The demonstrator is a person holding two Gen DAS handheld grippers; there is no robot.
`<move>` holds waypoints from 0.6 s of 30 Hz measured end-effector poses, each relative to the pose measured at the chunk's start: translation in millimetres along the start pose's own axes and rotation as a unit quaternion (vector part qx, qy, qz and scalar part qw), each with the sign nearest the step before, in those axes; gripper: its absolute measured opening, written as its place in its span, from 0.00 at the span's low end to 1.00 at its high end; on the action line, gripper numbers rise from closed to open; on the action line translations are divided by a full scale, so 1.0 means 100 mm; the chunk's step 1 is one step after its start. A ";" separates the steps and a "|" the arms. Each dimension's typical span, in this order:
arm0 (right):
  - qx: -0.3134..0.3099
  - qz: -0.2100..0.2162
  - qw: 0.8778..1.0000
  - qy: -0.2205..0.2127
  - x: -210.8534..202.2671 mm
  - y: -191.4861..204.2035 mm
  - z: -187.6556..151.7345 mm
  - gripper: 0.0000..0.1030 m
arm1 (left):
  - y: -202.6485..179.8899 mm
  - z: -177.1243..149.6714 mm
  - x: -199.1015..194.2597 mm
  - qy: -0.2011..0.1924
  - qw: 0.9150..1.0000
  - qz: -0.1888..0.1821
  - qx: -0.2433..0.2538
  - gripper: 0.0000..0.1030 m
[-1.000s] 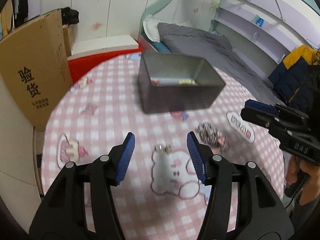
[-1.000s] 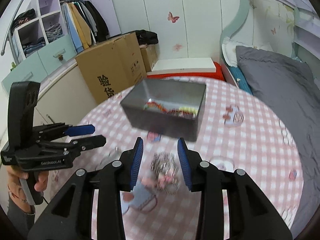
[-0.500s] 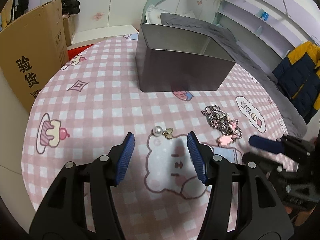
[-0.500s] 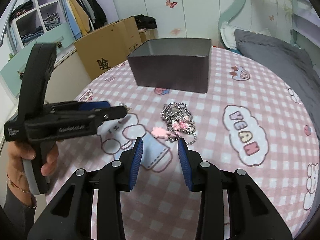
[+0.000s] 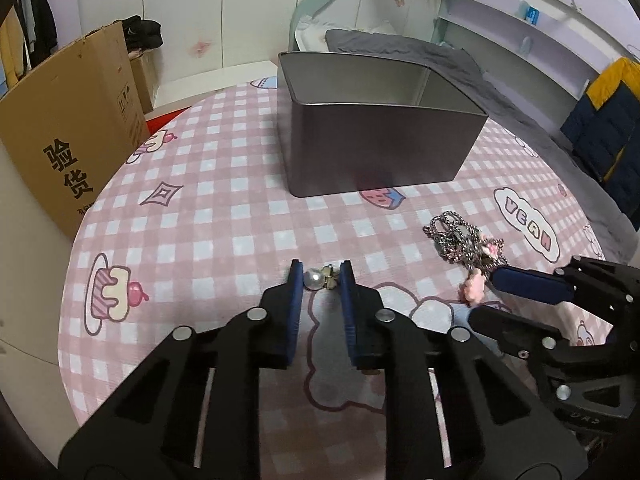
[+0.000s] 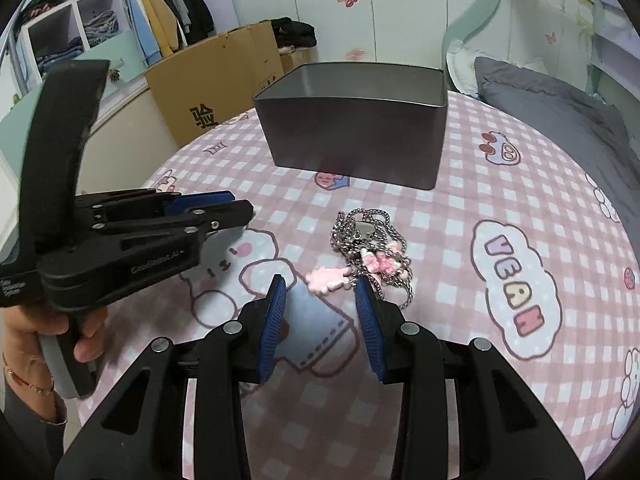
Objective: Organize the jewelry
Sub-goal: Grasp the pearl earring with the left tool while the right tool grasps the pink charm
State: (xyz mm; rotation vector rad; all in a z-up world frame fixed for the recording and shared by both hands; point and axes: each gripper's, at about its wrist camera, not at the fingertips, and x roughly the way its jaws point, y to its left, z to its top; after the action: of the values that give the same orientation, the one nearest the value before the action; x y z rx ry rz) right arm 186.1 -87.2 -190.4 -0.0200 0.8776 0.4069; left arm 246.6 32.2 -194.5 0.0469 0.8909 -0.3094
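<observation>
A pearl earring [image 5: 314, 279] with a small gold charm lies on the pink checked tablecloth [image 5: 224, 216]. My left gripper [image 5: 320, 280] is low over it. Its jaws are closing and the pads touch the earring on both sides. In the right wrist view the left gripper [image 6: 240, 205] shows from the side, nearly shut. A silver chain necklace [image 6: 368, 236] with a pink charm [image 6: 326, 280] lies in a heap. My right gripper [image 6: 320, 284] stands open with that charm just ahead of its tips. An open grey tin box [image 5: 380, 144] stands behind.
A cardboard box [image 5: 72, 128] stands off the table's left edge. A bed with a grey duvet [image 6: 560, 100] lies behind on the right. A person's hand [image 6: 80, 336] holds the left gripper's handle. The round table's edge curves close on the left.
The left jaws have narrowed from wide apart to touching the pearl earring. Both grippers have sunk toward the cloth, and the right one has come up to the pink charm.
</observation>
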 end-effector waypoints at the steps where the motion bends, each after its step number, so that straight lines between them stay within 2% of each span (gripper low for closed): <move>1: -0.005 -0.004 1.000 0.001 0.02 0.02 0.01 0.33 | 0.00 0.00 0.00 0.000 1.000 0.000 0.001 0.17; 7: -0.028 -0.022 0.999 0.010 0.10 0.09 0.05 0.33 | 0.00 -0.01 -0.04 -0.006 1.000 -0.013 0.003 0.17; 12: -0.036 -0.041 0.998 0.011 0.12 0.08 0.04 0.16 | 0.00 -0.03 -0.09 -0.012 1.000 -0.017 0.005 0.17; 15: -0.032 -0.040 0.999 0.011 0.11 0.05 0.04 0.13 | 0.03 -0.05 -0.14 -0.015 1.000 -0.021 -0.001 0.17; 18: -0.021 -0.029 0.999 0.004 0.05 0.05 0.03 0.15 | 0.06 -0.08 -0.23 -0.019 1.000 -0.020 -0.003 0.17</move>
State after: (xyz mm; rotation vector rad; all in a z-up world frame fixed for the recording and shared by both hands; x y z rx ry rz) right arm 189.7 -80.4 -191.8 -0.0863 0.8742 0.3721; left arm 229.0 45.3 -182.6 0.0177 0.8549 -0.3434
